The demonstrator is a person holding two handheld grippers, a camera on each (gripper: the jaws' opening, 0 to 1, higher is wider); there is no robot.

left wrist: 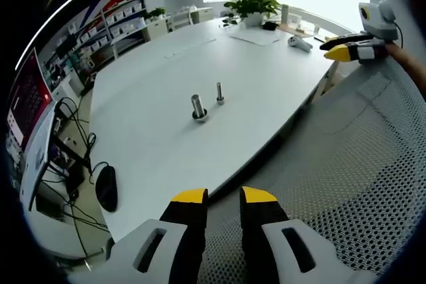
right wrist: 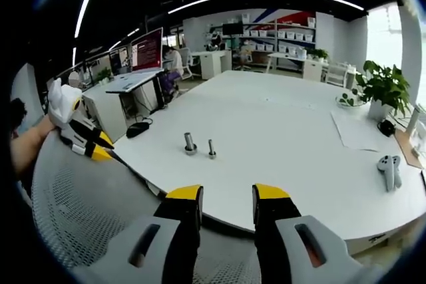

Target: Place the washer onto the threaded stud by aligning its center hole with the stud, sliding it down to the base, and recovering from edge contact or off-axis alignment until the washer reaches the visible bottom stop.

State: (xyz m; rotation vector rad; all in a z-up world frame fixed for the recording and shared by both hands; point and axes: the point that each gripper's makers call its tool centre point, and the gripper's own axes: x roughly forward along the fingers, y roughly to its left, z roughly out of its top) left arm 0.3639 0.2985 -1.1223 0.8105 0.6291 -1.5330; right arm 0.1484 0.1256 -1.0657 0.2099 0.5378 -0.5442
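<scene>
Two small metal pieces stand upright on the white table [left wrist: 146,144], close together. The thicker stud [left wrist: 198,107] [right wrist: 190,143] has a wider ring at its foot; I cannot tell whether that ring is a washer. Beside it stands a thinner stud [left wrist: 219,93] [right wrist: 212,149] with a small flat base. My left gripper [left wrist: 224,195] is open and holds nothing, hanging off the table's near edge over a mesh chair. My right gripper [right wrist: 227,193] is open too, back from the table edge. Each gripper also appears in the other's view: the right gripper [left wrist: 346,50], the left gripper [right wrist: 93,145], held by a hand.
A grey mesh chair back [left wrist: 359,164] [right wrist: 73,211] lies between me and the table. A white controller [right wrist: 389,171] [left wrist: 299,43], a paper sheet [right wrist: 359,131] and a potted plant [right wrist: 383,88] [left wrist: 251,1] sit at the table's far side. A black mouse [left wrist: 106,187] and monitors are on a lower desk.
</scene>
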